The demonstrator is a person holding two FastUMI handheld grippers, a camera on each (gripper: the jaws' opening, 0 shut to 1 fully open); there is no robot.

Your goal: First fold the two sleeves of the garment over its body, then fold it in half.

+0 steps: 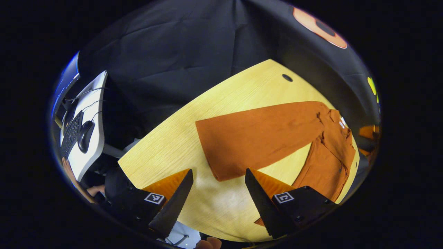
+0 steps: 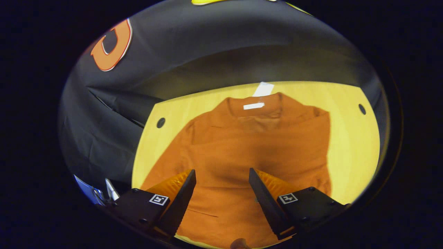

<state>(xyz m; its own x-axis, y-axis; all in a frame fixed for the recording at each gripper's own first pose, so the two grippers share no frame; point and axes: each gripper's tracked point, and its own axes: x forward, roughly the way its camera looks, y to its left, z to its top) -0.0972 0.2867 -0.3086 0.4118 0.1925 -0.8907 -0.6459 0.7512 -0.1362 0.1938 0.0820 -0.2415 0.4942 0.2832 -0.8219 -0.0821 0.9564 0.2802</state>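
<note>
The desk (image 1: pixel 221 103) is the largest thing here — a pale yellow wood-grain top with a rounded edge, backed by the black cloth wall (image 1: pixel 173 45). A dark round hole (image 1: pixel 287 77) sits near its far edge in the left gripper view; in the right gripper view two such holes show, one near the far left corner (image 2: pixel 161 122) and one near the far right corner (image 2: pixel 362 109).

The rust-orange garment (image 2: pixel 249 148) lies flat on the desk, spread over most of its middle. In the right gripper view its collar points toward the far edge, with a white label (image 2: pixel 253 105) inside the neck and a white tag (image 2: pixel 263 89) on the bare wood just beyond it. In the left gripper view one sleeve (image 1: pixel 256 138) lies flat and straight, reaching out from the rumpled body toward bare wood.

Beside the desk, in the left gripper view, stands a white side table (image 1: pixel 91 138) carrying a black keyboard (image 1: pixel 72 131) and a black mouse (image 1: pixel 85 136), cables trailing off behind them.

The left gripper (image 1: pixel 218 176) hangs above bare desk just short of the sleeve's end — its fingers spread wide, nothing between them. The right gripper (image 2: pixel 222 176) hangs over the lower part of the garment, its fingers likewise parted and empty.
</note>
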